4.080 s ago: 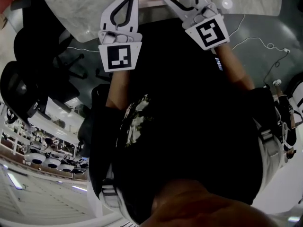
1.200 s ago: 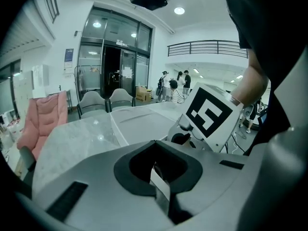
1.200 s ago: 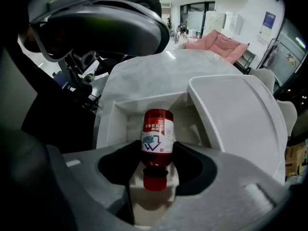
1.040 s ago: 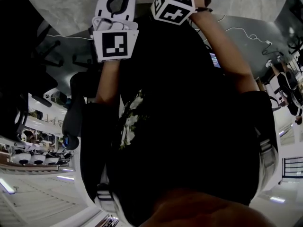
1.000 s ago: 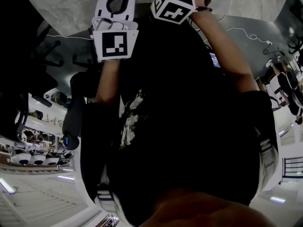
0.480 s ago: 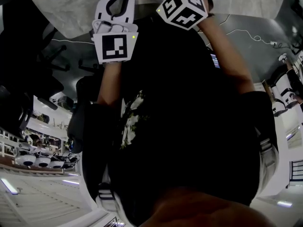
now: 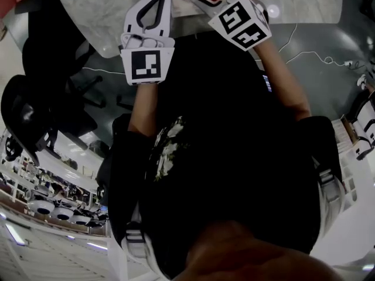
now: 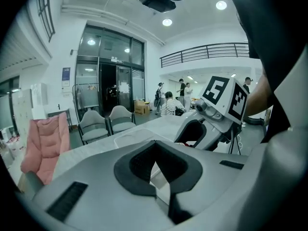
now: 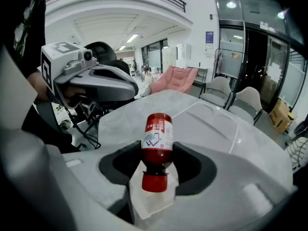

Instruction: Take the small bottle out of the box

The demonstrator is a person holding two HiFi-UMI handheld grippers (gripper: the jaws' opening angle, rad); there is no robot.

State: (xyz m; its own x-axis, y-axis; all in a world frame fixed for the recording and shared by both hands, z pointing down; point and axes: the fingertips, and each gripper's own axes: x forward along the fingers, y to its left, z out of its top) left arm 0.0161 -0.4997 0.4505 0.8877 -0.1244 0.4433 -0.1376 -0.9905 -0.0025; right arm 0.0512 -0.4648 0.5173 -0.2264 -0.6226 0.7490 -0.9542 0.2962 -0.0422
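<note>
Small bottle (image 9: 157, 134): red, clamped in R gripper (image 9: 156, 154), cap toward cam.
Change: R gripper now nearer than a moment ago; bottle prob. clear of box (image 9: 226, 124).
L gripper (image 8: 161, 174): jaws together, empty.

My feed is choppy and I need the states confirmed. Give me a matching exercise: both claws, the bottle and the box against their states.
1. left claw
2. right claw
3. small red plastic bottle with white label
4. clear plastic box

A. resting on the grey marble table
B. shut, nothing between
C. held in a claw
D. shut on the bottle

Pairs: 1-B, 2-D, 3-C, 4-A
</note>
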